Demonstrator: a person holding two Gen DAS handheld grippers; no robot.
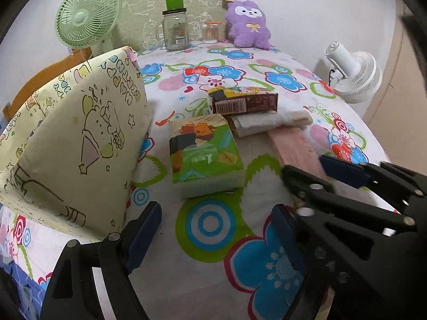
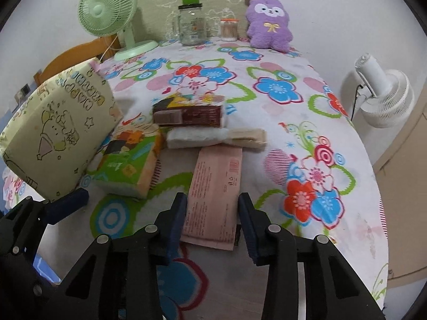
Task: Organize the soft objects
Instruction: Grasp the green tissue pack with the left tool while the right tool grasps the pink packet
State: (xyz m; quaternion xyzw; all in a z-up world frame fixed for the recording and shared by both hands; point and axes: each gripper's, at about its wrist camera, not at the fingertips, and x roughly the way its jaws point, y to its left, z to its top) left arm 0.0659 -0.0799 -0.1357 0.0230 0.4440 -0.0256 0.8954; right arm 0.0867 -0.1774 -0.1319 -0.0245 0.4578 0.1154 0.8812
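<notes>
Four soft packs unsorted on floral cloth (image 2: 307,61); right gripper (image 2: 212,222) spread wide, straddling pink pack (image 2: 213,186), not clamped; left gripper (image 1: 216,229) spread, empty; sorting barely begun.

The tablecloth (image 2: 267,122) is white with big blue, red and pink flowers and green rings. The cushion (image 1: 80,138) is pale yellow with brown line drawings of stars and hearts. The tissue pack (image 1: 205,152) is green with orange and black blocks; another pack (image 2: 213,192) is plain pink with small print. The box (image 1: 244,102) is dark maroon. The plush toy (image 2: 269,24) is purple with a white face. One fan (image 1: 86,18) is mint green, the other (image 2: 384,96) white. Both grippers (image 1: 216,226) (image 2: 212,213) are black with dark blue pads.
</notes>
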